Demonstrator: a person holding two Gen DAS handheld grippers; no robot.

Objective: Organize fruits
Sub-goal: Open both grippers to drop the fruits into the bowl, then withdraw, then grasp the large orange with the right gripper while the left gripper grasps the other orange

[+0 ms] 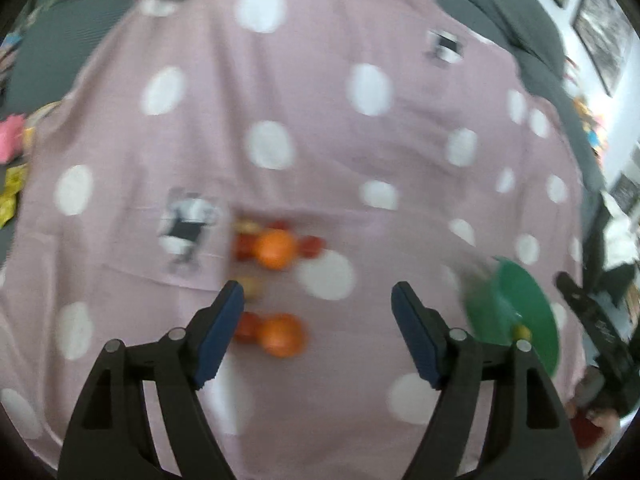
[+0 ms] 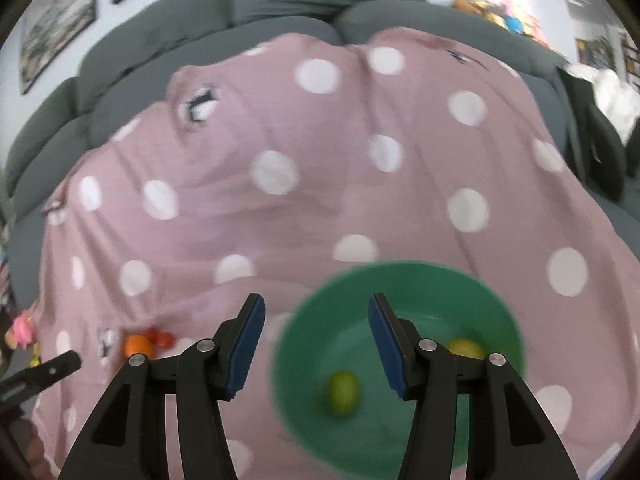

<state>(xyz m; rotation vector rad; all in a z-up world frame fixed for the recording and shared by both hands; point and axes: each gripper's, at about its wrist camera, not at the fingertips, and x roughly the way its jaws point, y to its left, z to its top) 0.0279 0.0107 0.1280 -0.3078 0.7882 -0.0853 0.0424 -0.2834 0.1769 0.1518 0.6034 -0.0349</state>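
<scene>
While both grippers' fingers gape empty, oranges [image 1: 276, 254] lie beyond the left gripper [image 1: 318, 300], the green bowl [image 2: 400, 280] under the right gripper [image 2: 316, 312].

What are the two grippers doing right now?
Left gripper: open, holding nothing.
Right gripper: open, holding nothing.

The left wrist view looks forward and down from above the pink dotted cloth [image 1: 304, 92] over the sofa [image 1: 500, 4], between the spread fingers of the left gripper [image 1: 318, 300], with the oranges [image 1: 275, 254] close ahead. The right wrist view looks the same way over the right gripper [image 2: 316, 312], close above the green bowl [image 2: 400, 276]. Both views share the cloth, the bowl [image 1: 516, 304] and the oranges [image 2: 138, 345].
</scene>
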